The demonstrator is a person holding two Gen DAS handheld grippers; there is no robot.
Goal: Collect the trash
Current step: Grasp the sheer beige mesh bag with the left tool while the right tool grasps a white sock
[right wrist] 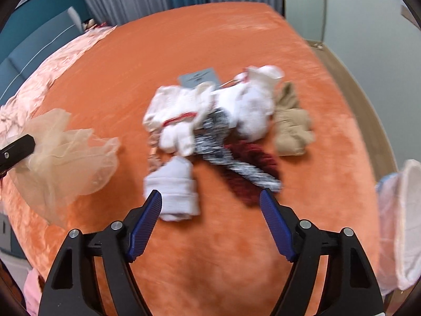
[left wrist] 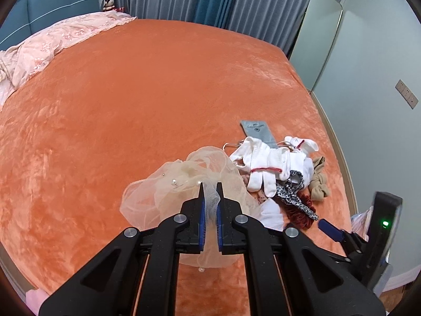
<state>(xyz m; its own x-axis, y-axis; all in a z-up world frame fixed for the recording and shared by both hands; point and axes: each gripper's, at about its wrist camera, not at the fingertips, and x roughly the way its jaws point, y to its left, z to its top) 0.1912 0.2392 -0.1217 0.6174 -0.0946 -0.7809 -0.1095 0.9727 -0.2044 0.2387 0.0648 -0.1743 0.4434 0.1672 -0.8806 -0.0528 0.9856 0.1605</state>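
Left hand-held gripper (left wrist: 210,184) clamped on tulle (left wrist: 179,184), right hand-held gripper (right wrist: 210,197) wide open, empty

On the orange bed cover (left wrist: 131,92): one cream tulle piece (left wrist: 168,184); one grey card (left wrist: 259,131); one leopard-print strip (left wrist: 292,192); one dark red knit item (left wrist: 300,210); one beige knotted stocking (left wrist: 319,179); white gloves (left wrist: 260,163) heaped, count unclear; two grippers: left gripper (left wrist: 210,187), right gripper (right wrist: 210,202).
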